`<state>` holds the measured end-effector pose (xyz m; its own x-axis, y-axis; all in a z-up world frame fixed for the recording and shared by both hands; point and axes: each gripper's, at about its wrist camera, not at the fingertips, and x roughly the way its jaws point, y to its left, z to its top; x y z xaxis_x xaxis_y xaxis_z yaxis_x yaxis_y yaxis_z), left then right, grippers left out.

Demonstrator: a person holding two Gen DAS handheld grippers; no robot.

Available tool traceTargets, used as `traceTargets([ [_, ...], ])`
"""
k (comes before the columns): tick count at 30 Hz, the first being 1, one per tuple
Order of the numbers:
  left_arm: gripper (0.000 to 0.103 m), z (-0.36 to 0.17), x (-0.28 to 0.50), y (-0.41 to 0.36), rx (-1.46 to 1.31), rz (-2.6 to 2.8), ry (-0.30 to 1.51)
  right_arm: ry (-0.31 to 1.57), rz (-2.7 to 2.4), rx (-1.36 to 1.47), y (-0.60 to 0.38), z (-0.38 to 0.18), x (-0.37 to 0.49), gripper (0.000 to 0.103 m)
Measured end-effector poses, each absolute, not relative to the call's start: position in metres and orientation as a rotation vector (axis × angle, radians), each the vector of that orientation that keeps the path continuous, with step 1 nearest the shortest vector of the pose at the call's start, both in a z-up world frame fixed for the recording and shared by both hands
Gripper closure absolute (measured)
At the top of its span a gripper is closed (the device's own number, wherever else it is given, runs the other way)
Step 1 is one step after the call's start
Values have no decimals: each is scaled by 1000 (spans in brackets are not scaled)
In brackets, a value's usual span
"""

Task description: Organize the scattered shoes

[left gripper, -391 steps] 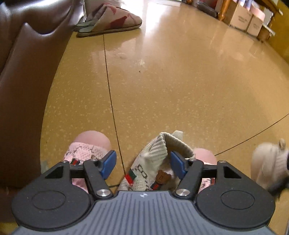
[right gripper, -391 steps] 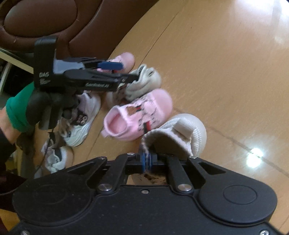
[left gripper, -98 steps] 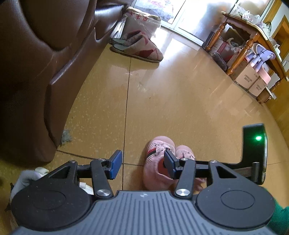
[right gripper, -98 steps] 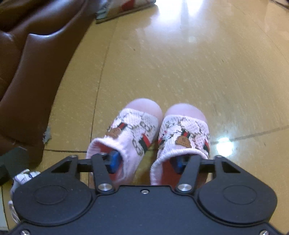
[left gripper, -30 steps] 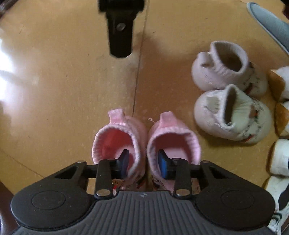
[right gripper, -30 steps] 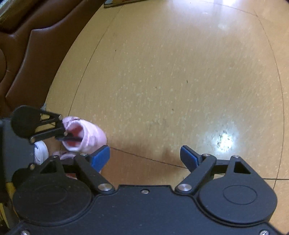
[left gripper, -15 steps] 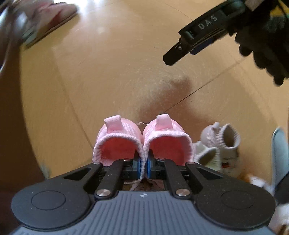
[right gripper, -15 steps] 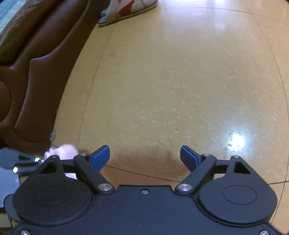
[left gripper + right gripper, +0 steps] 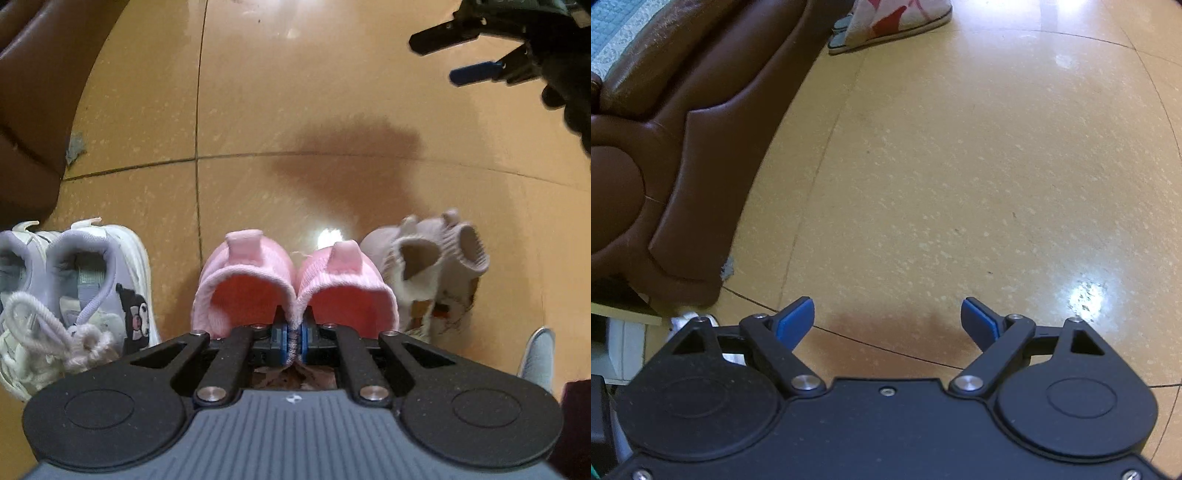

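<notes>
Pinching the two inner collars of the pink shoes together, the left gripper is clamped tight, sneakers to its left, beige pair to its right. Best lowered level into that gap. The right gripper hangs wide, empty.

Warm indoor light, glare on the floor, fisheye-bent edges, slight blur
</notes>
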<state>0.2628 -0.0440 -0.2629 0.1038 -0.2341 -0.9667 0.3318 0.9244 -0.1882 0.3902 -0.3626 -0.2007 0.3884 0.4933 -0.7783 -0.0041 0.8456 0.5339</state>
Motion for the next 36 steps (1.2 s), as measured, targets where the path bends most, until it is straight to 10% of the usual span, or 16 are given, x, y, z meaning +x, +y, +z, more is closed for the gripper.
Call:
traceTargets([
  [12, 90, -291, 283, -50, 33, -223, 1417, 1186, 316, 477, -356, -222, 391, 15],
  [14, 68, -289, 284, -51, 28, -232, 1419, 1187, 325, 475, -353, -220, 390, 15],
  [15, 36, -286, 284, -52, 26, -240, 1420, 1186, 330, 473, -350, -218, 391, 15],
  [17, 23, -273, 279, -52, 33, -256, 1397, 1186, 340, 469, -345, -213, 393, 15],
  [36, 23, -32, 70, 42, 231, -278, 1025, 999, 387, 335, -312, -58, 288, 0],
])
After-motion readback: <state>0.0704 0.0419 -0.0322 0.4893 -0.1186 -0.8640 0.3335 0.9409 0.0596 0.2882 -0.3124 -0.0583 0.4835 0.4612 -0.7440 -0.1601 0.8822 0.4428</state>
